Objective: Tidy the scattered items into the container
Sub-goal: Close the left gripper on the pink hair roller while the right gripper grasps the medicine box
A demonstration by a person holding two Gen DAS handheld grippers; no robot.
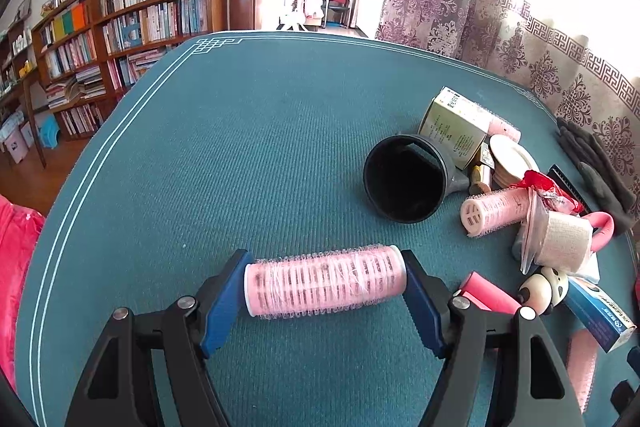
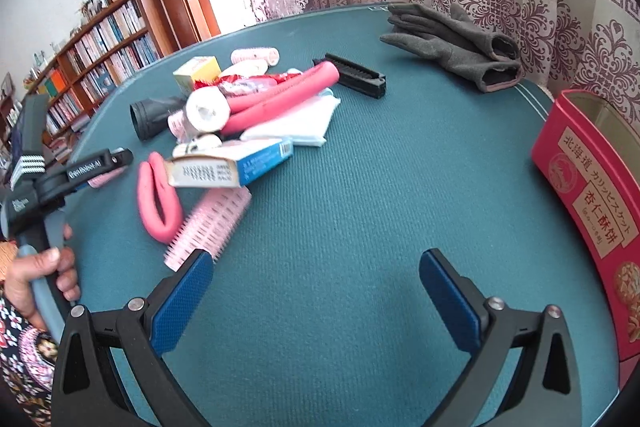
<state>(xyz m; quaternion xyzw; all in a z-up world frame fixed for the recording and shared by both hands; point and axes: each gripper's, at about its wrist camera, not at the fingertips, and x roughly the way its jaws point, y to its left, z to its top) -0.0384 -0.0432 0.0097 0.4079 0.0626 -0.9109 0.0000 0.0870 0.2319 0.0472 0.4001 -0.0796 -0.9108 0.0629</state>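
Between left tongs (image 1: 326, 287), pink hair roller (image 1: 325, 281) clamped endwise, above green table (image 1: 240, 147)

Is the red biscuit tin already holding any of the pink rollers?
No, the open red tin shows only a bare inside wall, and no pink rollers show inside.

Gloves (image 2: 452, 45) behind pile (image 2: 240, 115), tin (image 2: 592, 195) right

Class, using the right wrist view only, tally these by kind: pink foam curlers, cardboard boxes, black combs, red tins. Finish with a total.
pink foam curlers: 2
cardboard boxes: 2
black comb: 1
red tin: 1
Total: 6
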